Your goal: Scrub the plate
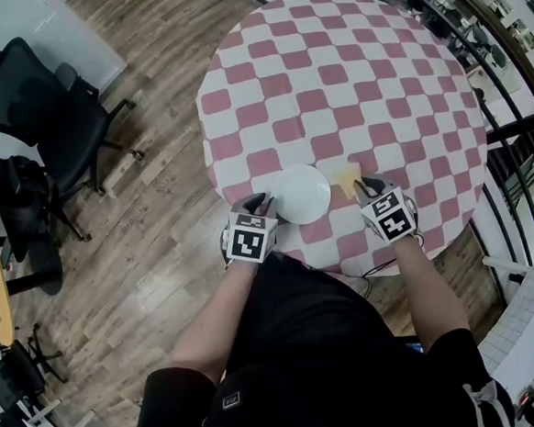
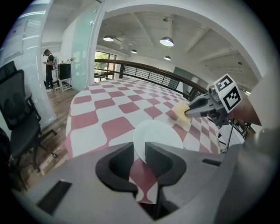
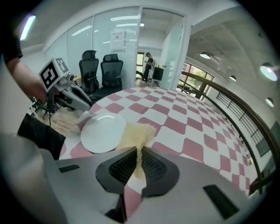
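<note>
left claw [image 1: 263, 202] clamps the rim of the round, smooth white plate [image 1: 302, 194]; right claw [image 1: 367, 187] pinches the thin yellow mesh pad [image 1: 346, 180] just beside it, near the checkered worktop [image 1: 348, 73] edge.

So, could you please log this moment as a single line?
left gripper: shut on plate rim | right gripper: shut on yellow cloth | cloth beside plate

Legible text, brands, numbers: none.
Cube [image 1: 248, 238] on left gripper [image 1: 264, 202], cube [image 1: 389, 217] on right gripper [image 1: 364, 186]: black-and-white square codes, no characters.
Posted sheets [image 3: 117, 40] on glass wall [image 3: 87, 48]: print too small to read.
</note>
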Motion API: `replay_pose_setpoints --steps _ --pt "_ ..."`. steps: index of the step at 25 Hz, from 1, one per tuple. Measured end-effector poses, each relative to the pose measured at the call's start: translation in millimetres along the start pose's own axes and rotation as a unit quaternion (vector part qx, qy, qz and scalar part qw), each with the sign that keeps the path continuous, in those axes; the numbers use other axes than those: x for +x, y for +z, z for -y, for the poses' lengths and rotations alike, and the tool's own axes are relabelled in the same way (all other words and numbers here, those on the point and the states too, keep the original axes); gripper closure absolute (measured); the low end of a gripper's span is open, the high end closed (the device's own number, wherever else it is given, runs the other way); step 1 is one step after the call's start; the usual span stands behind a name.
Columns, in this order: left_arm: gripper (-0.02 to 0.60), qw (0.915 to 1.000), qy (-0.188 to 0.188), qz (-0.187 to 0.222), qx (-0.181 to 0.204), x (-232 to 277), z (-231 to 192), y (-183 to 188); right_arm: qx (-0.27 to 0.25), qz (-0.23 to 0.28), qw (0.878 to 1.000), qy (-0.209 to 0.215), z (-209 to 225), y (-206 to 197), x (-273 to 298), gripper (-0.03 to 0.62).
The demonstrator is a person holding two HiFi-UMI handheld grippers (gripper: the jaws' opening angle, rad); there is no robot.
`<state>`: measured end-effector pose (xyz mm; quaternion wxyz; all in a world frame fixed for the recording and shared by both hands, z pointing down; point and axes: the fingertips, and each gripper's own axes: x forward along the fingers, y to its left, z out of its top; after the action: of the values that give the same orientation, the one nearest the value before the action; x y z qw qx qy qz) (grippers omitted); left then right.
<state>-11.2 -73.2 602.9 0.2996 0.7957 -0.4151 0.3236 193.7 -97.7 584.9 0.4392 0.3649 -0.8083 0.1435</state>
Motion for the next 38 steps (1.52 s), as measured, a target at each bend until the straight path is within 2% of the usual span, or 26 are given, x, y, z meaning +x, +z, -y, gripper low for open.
replay_pose_setpoints --steps 4,12,16,22,26,33,38 --pt "0.497 0.9994 -0.005 0.02 0.026 -26 10 19 0.046 0.049 0.998 0.009 -10 13 -30 0.553" --pt "0.499 0.9954 -0.05 0.065 0.05 -71 25 60 0.125 0.136 0.983 0.003 -17 50 -81 0.552" --pt "0.499 0.9911 -0.072 0.093 0.063 -98 32 84 0.15 0.181 0.972 0.012 -28 78 -105 0.553" --pt "0.499 0.9816 -0.102 0.135 0.089 -145 35 121 0.176 0.266 0.948 0.02 -40 132 -151 0.553" --pt "0.499 0.9731 -0.117 0.174 0.095 -185 36 146 0.163 0.317 0.934 0.029 -56 171 -188 0.553" --pt "0.506 0.9523 -0.143 0.247 0.109 -245 45 185 0.114 0.397 0.91 0.018 -75 236 -250 0.553" --pt "0.518 0.931 -0.135 0.311 0.135 -284 50 215 0.084 0.433 0.897 0.019 -86 266 -278 0.553"
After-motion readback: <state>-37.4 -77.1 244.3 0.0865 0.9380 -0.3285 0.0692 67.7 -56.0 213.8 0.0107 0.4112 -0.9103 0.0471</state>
